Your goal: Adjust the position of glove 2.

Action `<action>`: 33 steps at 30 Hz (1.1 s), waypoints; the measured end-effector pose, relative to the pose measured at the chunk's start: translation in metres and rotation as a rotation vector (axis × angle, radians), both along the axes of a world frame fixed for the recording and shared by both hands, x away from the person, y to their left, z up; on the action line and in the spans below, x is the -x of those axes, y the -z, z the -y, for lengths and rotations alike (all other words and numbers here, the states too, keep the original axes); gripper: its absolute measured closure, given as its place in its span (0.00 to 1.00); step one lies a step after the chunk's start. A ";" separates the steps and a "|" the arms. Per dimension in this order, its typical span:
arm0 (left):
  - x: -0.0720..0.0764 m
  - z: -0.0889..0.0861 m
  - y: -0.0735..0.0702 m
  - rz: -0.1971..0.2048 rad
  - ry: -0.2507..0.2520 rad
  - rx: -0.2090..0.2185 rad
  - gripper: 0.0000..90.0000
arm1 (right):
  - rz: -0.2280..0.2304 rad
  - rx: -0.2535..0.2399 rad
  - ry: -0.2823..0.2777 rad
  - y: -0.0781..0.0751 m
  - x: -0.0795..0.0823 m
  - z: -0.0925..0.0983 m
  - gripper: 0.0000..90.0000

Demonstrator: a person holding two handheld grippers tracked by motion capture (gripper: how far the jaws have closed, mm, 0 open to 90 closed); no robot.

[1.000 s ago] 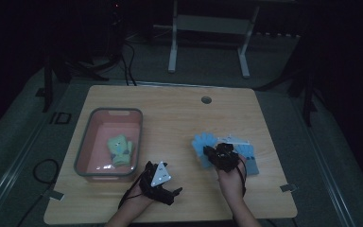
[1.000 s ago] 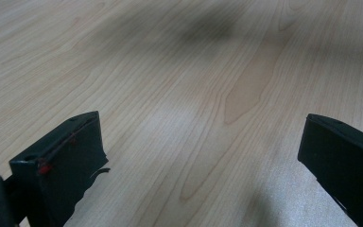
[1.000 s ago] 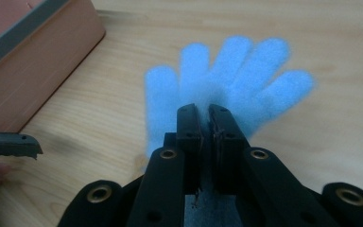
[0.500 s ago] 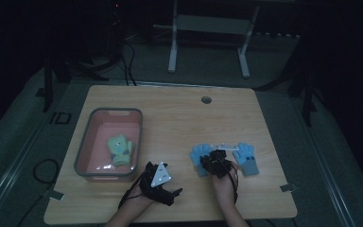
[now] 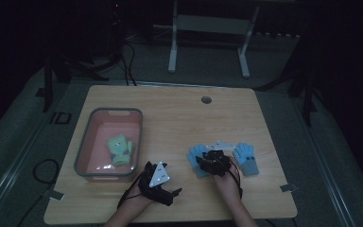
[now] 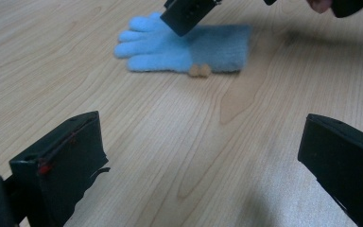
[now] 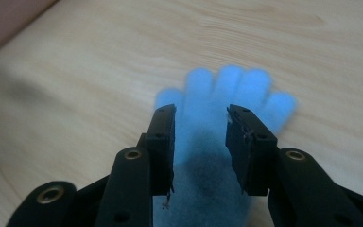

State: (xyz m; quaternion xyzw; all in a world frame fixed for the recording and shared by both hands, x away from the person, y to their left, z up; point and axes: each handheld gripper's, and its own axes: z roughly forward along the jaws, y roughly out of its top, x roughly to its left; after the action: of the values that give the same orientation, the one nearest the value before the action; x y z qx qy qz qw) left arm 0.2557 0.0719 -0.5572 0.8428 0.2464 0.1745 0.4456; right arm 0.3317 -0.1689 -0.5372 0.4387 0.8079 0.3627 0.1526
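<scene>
A light blue glove [image 7: 222, 142] lies flat on the desk [image 5: 179, 118], its fingers pointing away from the person, toward the desk's far edge, and its grey-blue cuff toward the near edge; in the left gripper view the same glove [image 6: 179, 47] shows two small tan bobbles at the edge of its cuff. The right tongs [image 7: 201, 118] hang directly over its palm, jaws parted with the glove showing between them; they have just been opening, and the pads do not press on the cloth. In the high view the right tongs [image 5: 212, 160] sit over that glove, and a second blue glove [image 5: 246, 158] lies just beside it to the right, also flat on the wood. The left tongs [image 6: 198, 142] are spread wide over bare wood, nothing between them, and rest near the front edge of the desk [image 5: 159, 182], apart from the gloves. To the left stands a pink tub [image 5: 94, 165] with a grey rim, and a pale green glove [image 5: 120, 150] lies inside it.
</scene>
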 end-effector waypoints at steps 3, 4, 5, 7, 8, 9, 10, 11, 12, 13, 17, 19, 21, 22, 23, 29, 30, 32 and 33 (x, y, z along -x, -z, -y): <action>0.000 0.000 0.000 0.000 0.000 0.002 0.02 | 0.041 0.057 -0.063 0.003 -0.001 0.003 0.71; 0.000 0.000 0.000 0.002 -0.002 0.002 0.02 | 0.038 0.062 -0.078 0.003 -0.002 0.004 0.72; 0.000 -0.001 0.000 0.000 -0.001 0.004 0.02 | 0.046 0.074 -0.096 0.004 -0.002 0.005 0.72; 0.000 -0.001 0.000 -0.001 -0.001 0.005 0.02 | 0.061 0.118 -0.148 0.006 -0.004 0.006 0.72; 0.000 -0.001 0.000 -0.001 0.001 0.004 0.02 | 0.059 0.128 -0.174 0.008 -0.005 0.007 0.72; 0.000 -0.001 0.000 -0.001 0.001 0.004 0.02 | 0.059 0.128 -0.174 0.008 -0.005 0.007 0.72; 0.000 -0.001 0.000 -0.001 0.001 0.002 0.02 | 0.054 0.135 -0.209 0.010 -0.008 0.009 0.72; 0.000 -0.001 0.000 0.003 0.002 -0.003 0.02 | 0.053 0.130 -0.254 0.014 -0.010 0.011 0.83; 0.000 0.000 0.000 0.004 0.003 -0.004 0.02 | 0.059 0.121 -0.265 0.016 -0.010 0.012 0.86; 0.000 0.000 0.000 0.002 0.001 -0.003 0.02 | 0.057 0.105 -0.266 0.017 -0.010 0.014 0.88; 0.000 0.000 0.000 0.004 0.000 -0.005 0.02 | 0.074 0.101 -0.200 0.017 -0.005 0.010 0.93; 0.000 0.000 0.000 0.004 -0.001 0.001 0.02 | 0.074 0.085 -0.137 0.013 -0.001 0.007 0.97; 0.000 0.000 0.000 0.004 -0.004 0.000 0.02 | 0.086 0.076 -0.078 0.007 0.002 0.004 0.97; 0.000 -0.001 0.000 0.003 -0.004 0.001 0.02 | 0.079 0.059 -0.056 0.003 0.002 0.004 0.97; 0.000 -0.001 0.000 0.003 -0.003 0.001 0.02 | 0.072 0.042 -0.042 0.001 0.003 0.003 0.97; 0.000 -0.001 0.000 0.010 -0.002 -0.002 0.02 | 0.026 -0.030 0.064 0.000 0.010 -0.002 0.98; 0.000 -0.001 -0.001 0.009 -0.003 0.001 0.02 | 0.019 -0.031 0.073 0.001 0.011 -0.004 0.98; 0.000 -0.001 -0.001 0.009 -0.003 -0.001 0.02 | 0.007 -0.028 0.080 0.005 0.012 -0.008 0.97; 0.000 -0.001 0.000 0.011 -0.002 -0.002 0.02 | 0.003 -0.019 0.077 0.006 0.012 -0.009 0.97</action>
State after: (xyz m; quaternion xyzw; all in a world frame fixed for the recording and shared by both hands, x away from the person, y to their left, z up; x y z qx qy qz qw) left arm 0.2554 0.0732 -0.5568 0.8422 0.2443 0.1798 0.4458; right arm 0.3194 -0.1595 -0.5436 0.4705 0.7867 0.3646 0.1636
